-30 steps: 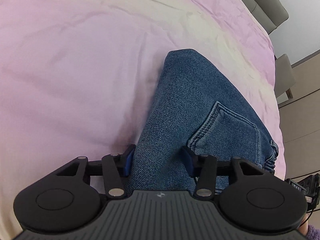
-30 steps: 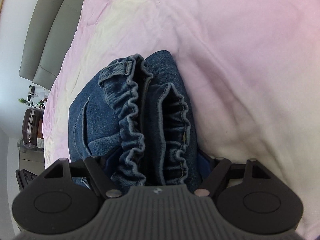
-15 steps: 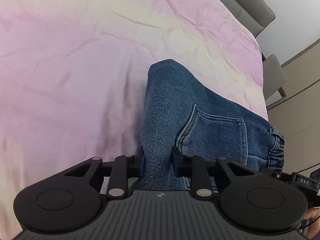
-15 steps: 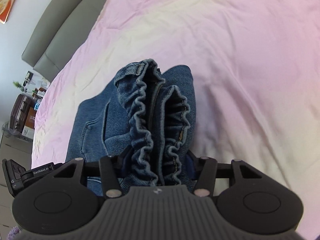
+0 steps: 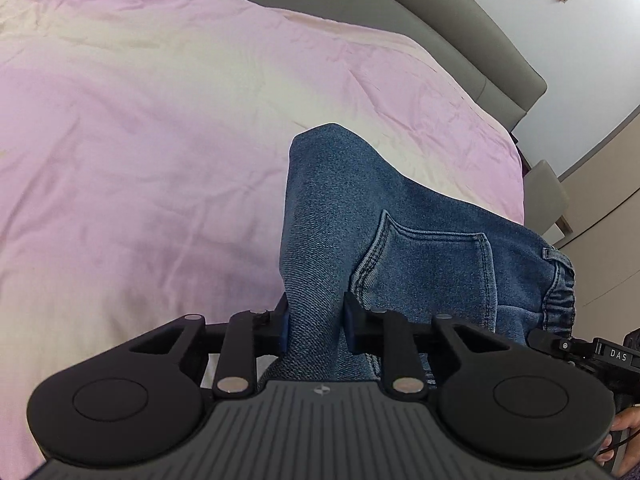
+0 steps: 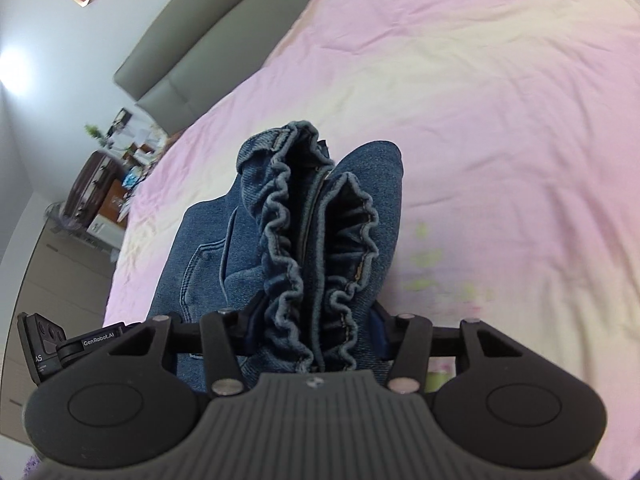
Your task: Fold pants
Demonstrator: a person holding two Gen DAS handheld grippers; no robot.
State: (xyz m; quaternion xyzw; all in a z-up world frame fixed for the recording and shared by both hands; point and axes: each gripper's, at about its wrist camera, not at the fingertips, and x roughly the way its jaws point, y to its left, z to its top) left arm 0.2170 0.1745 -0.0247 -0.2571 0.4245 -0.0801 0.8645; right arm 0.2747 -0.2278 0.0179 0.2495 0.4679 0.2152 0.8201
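Note:
Blue denim pants with a stitched back pocket hang above the pink bed sheet, held up at two places. My left gripper is shut on a fold of the denim at the side away from the waistband. In the right wrist view my right gripper is shut on the bunched elastic waistband, whose two ruffled edges run up between the fingers. The other gripper's body shows at the edge of each view. The pads are mostly hidden by cloth.
The pink and cream sheet covers the whole bed. A grey padded headboard runs along the far side. A chair stands beyond the bed's corner; a cluttered bedside cabinet stands by the wall.
Both grippers closed on the denim and rose, lifting the pants off the sheet. The headboard and wall have come into view, and the right view has rolled.

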